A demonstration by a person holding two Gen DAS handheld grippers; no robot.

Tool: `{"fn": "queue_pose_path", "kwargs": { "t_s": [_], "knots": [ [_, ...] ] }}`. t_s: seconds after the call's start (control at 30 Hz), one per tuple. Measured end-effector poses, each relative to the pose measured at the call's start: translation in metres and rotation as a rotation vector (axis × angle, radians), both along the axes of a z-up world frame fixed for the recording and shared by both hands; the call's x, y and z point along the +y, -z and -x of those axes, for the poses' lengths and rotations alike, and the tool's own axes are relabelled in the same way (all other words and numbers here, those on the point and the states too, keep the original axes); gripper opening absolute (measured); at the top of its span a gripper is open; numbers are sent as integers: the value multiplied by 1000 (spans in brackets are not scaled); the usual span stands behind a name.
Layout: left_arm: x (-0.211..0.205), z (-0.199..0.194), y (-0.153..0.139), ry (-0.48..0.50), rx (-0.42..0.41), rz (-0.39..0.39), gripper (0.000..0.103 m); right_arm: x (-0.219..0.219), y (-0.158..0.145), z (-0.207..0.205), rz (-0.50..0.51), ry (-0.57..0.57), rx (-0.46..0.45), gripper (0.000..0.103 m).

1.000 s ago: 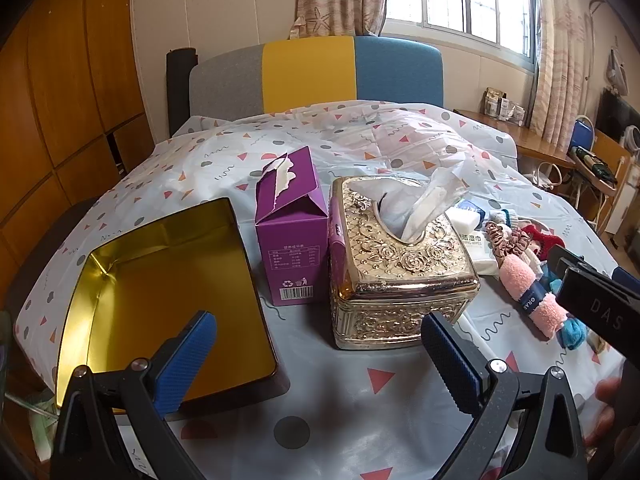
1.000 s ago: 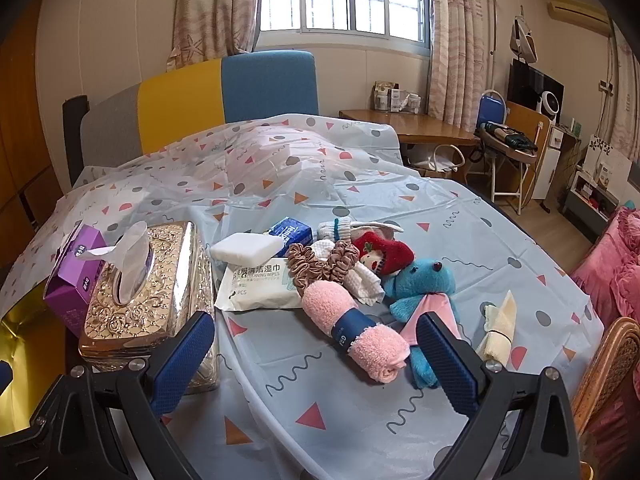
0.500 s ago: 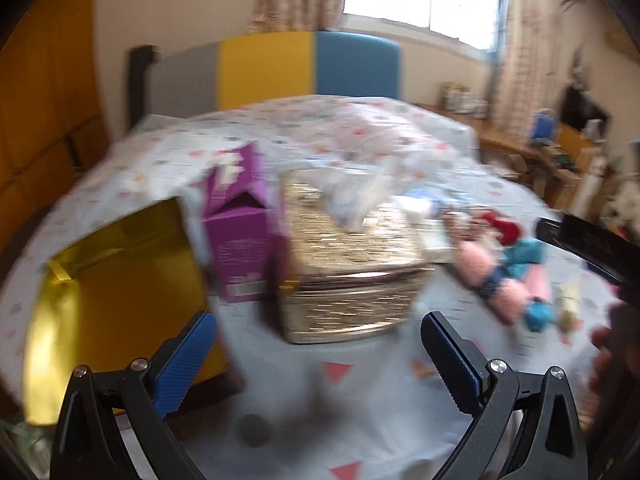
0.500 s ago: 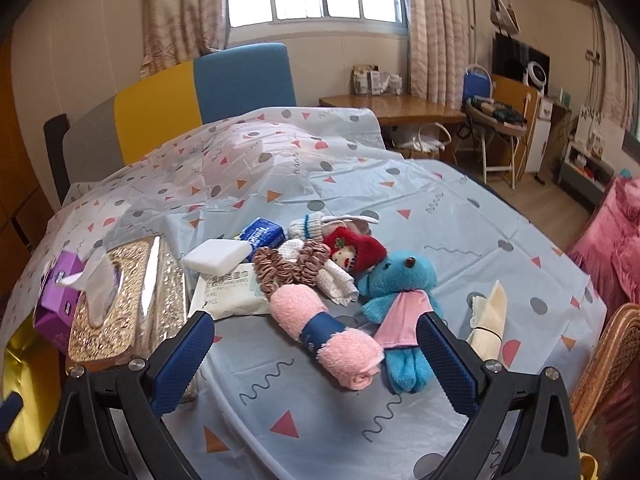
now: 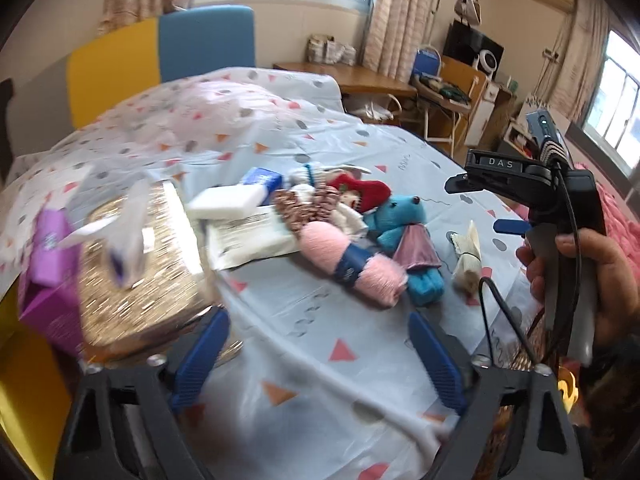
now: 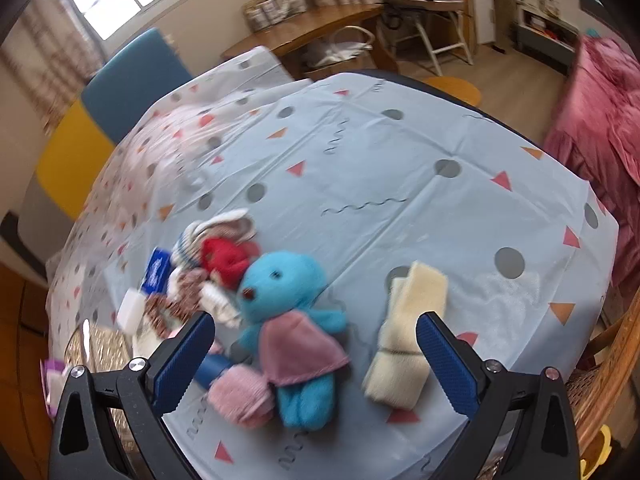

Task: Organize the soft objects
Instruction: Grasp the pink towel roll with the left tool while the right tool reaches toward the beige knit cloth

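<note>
On the surface, a purple box and a gold tissue box are seen at 9 o'clock of the left wrist view, with a pink roll, a blue bear and a cream cloth toward 3 o'clock. The left gripper is closing with nothing between its jaws. The right gripper is held open above the bear, the cloth at its 3 o'clock.
</note>
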State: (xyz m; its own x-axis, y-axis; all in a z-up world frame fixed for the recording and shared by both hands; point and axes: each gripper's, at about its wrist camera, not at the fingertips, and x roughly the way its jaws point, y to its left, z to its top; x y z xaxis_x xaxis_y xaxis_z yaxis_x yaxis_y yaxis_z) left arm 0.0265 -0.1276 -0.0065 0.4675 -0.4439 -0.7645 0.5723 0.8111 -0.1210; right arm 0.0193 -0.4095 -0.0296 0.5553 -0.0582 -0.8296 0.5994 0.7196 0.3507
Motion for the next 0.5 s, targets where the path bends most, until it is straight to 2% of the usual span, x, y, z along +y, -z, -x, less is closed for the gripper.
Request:
{"fn": "queue_pose_path", "kwargs": {
  "t_s": [0.07, 0.13, 0.2, 0.3, 0.4, 0.5],
  "knots": [
    [-19, -12, 8, 14, 51, -11, 82, -9, 7, 1, -32, 18, -13, 103],
    [-41, -29, 24, 22, 119, -24, 70, -14, 12, 1, -56, 17, -28, 103],
    [-57, -46, 41, 14, 199, -27, 64, -18, 18, 2, -120, 11, -47, 102],
    [-72, -67, 59, -32, 270, -24, 59, -22, 15, 3, -132, 3, -91, 101],
    [-83, -85, 70, -82, 318, -11, 59, -22, 15, 6, -169, -1, -130, 101],
    [-90, -99, 80, -138, 368, 11, 71, -25, 16, 12, -210, 10, -177, 101]
  ]
}}
